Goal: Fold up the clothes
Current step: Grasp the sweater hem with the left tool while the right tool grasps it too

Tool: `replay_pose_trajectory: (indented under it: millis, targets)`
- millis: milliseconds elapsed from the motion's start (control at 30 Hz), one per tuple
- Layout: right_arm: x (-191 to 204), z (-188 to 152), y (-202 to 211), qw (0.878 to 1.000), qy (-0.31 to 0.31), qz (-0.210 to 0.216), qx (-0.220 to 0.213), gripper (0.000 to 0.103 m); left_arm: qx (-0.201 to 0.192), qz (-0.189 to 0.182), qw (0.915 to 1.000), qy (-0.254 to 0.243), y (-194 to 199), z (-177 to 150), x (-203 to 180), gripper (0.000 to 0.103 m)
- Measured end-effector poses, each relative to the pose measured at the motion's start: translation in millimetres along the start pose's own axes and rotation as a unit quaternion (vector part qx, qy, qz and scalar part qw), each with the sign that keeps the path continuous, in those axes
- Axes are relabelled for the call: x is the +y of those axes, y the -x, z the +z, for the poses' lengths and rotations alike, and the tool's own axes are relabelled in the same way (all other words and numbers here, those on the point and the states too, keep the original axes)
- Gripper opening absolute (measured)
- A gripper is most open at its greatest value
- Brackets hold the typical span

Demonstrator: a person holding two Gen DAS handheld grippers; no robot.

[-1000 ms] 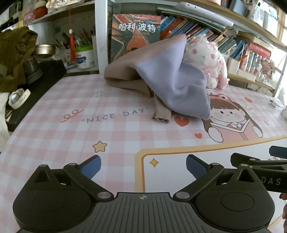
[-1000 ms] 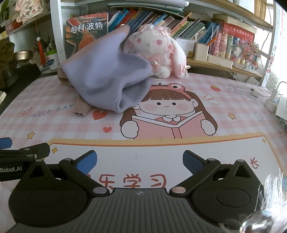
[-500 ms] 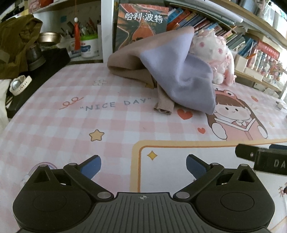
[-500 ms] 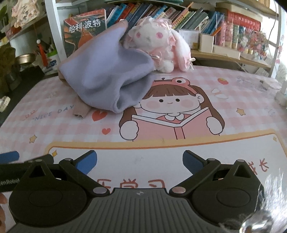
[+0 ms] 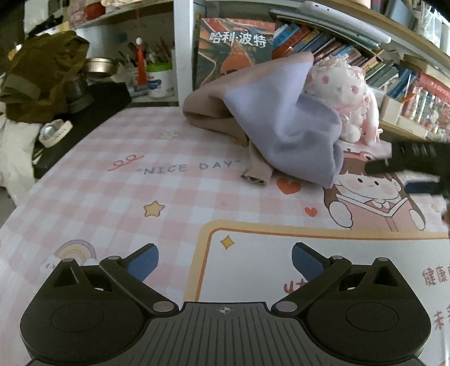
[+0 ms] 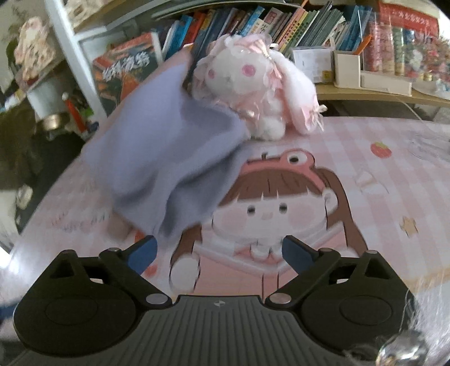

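At the far left an olive-green bag (image 5: 42,76) slumps beside a metal bowl (image 5: 99,66), and next to them a white tub (image 5: 159,81) holds pens on the shelf. The surface (image 5: 118,197) wears a pink checked mat printed with "NICE DAY", a star and a cartoon girl reading. The left tongs (image 5: 223,261) hang over the near edge of that mat, blue pads spread wide with nothing between them. Further in, towards the back, lies the garment (image 5: 284,132), a crumpled heap with a tan outer side and a lilac side turned up; one ribbed tan cuff (image 5: 257,171) pokes out onto the mat below the lettering. The heap leans against a big book (image 5: 236,48) standing on the shelf behind it. Just to its right, touching the cloth, sits a white and pink plush rabbit (image 6: 253,84). The right tongs (image 6: 218,252) point at the lilac hem, which reaches down close to their left pad; their jaws are still far apart but closing, and nothing is pressed between the pads. From the left camera they show as a dark blur at the right edge (image 5: 416,163). Rows of books (image 6: 253,22) and small boxes (image 6: 347,70) fill the shelf on the right.
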State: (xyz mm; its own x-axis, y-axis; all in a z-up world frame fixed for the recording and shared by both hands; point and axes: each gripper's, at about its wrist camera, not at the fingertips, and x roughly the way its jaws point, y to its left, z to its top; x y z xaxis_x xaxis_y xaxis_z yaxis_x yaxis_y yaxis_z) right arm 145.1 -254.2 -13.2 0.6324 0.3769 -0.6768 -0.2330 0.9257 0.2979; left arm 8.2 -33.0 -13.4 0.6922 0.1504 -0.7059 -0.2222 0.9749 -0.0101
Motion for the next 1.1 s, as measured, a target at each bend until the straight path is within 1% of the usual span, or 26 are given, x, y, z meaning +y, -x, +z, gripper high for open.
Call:
replay_pose_trajectory:
  millis: [67,100,167,267,367,433,533,600,633,667,700,733,767,800,833,867,900,933,967,1033,1100]
  targets:
    - [-10,15,-9,1.000,-0.012,0.016,0.004,0.087,-0.001,0.016,0.9999,0.003,4,-2,-4,0.102]
    - [-14,21,-14,1.000,-0.018,0.024,0.006,0.085,-0.001,0.024,0.9997,0.005,6,-4,-5,0.102]
    - [-22,32,-23,0.999,-0.026,0.041,0.015,0.074,-0.003,0.041,0.9991,0.010,10,-7,-8,0.102]
    - [-28,46,-38,0.996,-0.026,0.084,0.028,0.063,-0.003,0.061,0.9979,0.023,17,-11,-9,0.102]
    - [-26,58,-55,0.992,-0.030,0.119,0.039,0.055,-0.002,0.079,0.9963,0.033,25,-17,-11,0.102]
    - [-24,66,-66,0.988,-0.039,0.141,0.046,0.054,-0.001,0.093,0.9951,0.035,30,-21,-12,0.102]
    - [-17,75,-83,0.984,-0.055,0.161,0.058,0.049,0.001,0.109,0.9932,0.040,36,-25,-14,0.102]
    - [-10,77,-98,0.980,-0.064,0.165,0.089,0.041,0.000,0.115,0.9925,0.042,39,-24,-17,0.102]
    - [-6,77,-106,0.978,-0.067,0.165,0.104,0.030,-0.003,0.116,0.9925,0.041,41,-23,-19,0.102]
    - [-2,75,-110,0.978,-0.063,0.161,0.116,0.012,-0.005,0.116,0.9925,0.039,42,-21,-21,0.102]
    - [3,72,-111,0.979,-0.051,0.161,0.118,0.011,-0.010,0.116,0.9927,0.034,44,-19,-24,0.102]
    - [8,70,-104,0.980,-0.038,0.162,0.106,0.010,-0.018,0.115,0.9929,0.024,46,-16,-27,0.102]
    - [12,68,-94,0.980,-0.026,0.175,0.093,0.010,-0.029,0.114,0.9931,0.008,48,-13,-32,0.102]
    - [14,64,-80,0.975,-0.025,0.202,0.085,0.010,-0.040,0.113,0.9927,-0.012,49,-10,-39,0.102]
    - [16,60,-66,0.970,-0.023,0.230,0.079,0.010,-0.050,0.112,0.9919,-0.033,50,-7,-45,0.102]
    - [18,55,-50,0.961,-0.023,0.263,0.079,0.010,-0.060,0.109,0.9906,-0.058,51,-4,-53,0.102]
    - [21,50,-35,0.952,-0.022,0.295,0.080,0.010,-0.073,0.100,0.9886,-0.087,53,-1,-63,0.102]
    - [23,44,-22,0.945,-0.012,0.316,0.083,0.010,-0.085,0.088,0.9858,-0.115,54,1,-71,0.102]
    - [26,38,-10,0.941,-0.002,0.327,0.087,0.010,-0.097,0.078,0.9821,-0.142,55,2,-79,0.102]
    - [28,28,10,0.937,0.006,0.335,0.100,0.010,-0.112,0.062,0.9731,-0.192,56,2,-97,0.102]
    - [22,19,21,0.931,-0.015,0.342,0.122,0.010,-0.112,0.052,0.9681,-0.218,52,1,-110,0.102]
